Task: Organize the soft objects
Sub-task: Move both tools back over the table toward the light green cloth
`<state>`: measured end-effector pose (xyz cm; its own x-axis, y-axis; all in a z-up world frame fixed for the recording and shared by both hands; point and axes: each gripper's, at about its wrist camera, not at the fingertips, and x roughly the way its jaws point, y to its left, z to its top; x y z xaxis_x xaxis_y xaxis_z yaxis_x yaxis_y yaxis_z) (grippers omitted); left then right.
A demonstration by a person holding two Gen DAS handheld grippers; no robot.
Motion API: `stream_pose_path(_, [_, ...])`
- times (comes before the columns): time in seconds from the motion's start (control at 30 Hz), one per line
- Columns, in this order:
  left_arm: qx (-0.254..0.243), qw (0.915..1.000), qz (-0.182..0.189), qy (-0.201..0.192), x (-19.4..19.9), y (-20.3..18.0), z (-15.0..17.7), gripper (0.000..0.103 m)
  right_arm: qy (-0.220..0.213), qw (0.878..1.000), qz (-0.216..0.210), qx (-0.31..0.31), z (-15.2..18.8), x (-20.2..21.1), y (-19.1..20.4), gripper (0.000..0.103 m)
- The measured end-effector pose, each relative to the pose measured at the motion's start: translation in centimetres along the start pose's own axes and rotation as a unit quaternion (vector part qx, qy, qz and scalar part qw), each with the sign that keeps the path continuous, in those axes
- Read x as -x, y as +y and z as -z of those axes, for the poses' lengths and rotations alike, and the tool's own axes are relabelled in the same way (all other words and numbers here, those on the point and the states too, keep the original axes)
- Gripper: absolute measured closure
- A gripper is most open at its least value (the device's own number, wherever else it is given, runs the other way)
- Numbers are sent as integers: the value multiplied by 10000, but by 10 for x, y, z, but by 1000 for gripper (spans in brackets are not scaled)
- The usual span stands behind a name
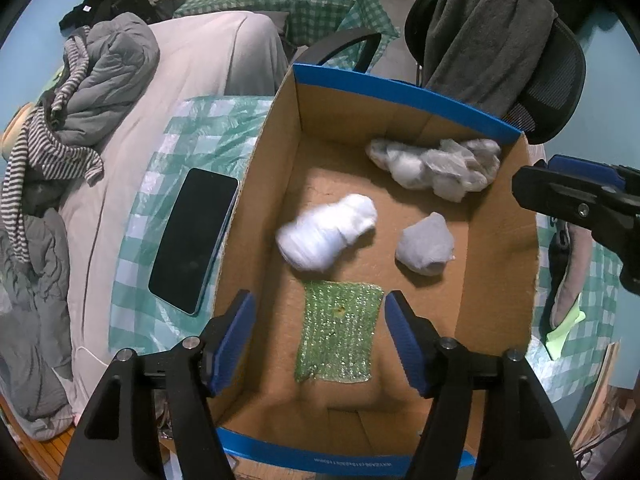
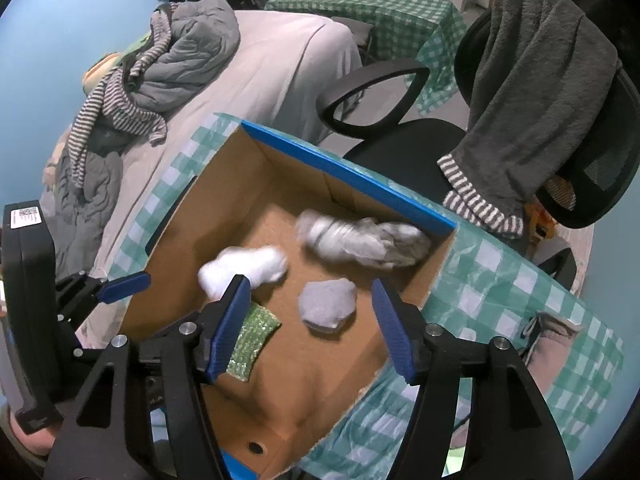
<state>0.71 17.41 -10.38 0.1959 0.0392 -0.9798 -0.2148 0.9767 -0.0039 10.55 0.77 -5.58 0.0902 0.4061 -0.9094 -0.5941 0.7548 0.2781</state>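
An open cardboard box with a blue rim stands on a green checked cloth. On its floor lie a white fluffy bundle, blurred, a grey bundle, a crumpled clear plastic wad at the far wall and a green sparkly cloth. My left gripper hangs open over the green cloth, nothing between its pads. My right gripper is open above the grey bundle, empty. The white bundle sits just past its left finger. The right gripper's side shows in the left wrist view at the box's right wall.
A dark phone lies left of the box on the checked cloth. A bed with grey and striped clothes is further left. A black office chair draped with a grey towel stands behind the box. A pinkish-grey soft item lies right of the box.
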Motion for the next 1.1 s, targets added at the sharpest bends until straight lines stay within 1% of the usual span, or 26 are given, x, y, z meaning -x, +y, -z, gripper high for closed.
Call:
stream_pose_path(0.1, [36, 10000, 70, -11, 5, -3, 3, 34, -45, 10000, -1, 9, 5, 8, -3, 38])
stream_pose_path(0.23, [-18, 9999, 104, -43, 16, -13, 7, 34, -123, 9999, 48, 19, 12, 21, -9, 34])
stream_pose_path(0.43, [-133, 9997, 180, -97, 32, -30, 9, 34, -209, 9997, 138, 29, 23, 39, -21, 34])
stream_pose_path(0.77, [-484, 9984, 260, -142, 50, -68, 8, 34, -320, 9990, 290, -87, 49, 69, -47, 33])
stream_pose_path(1.1, [-930, 9948, 407, -48, 48, -114, 20, 34, -268, 9975, 486, -431, 88, 84, -90, 31])
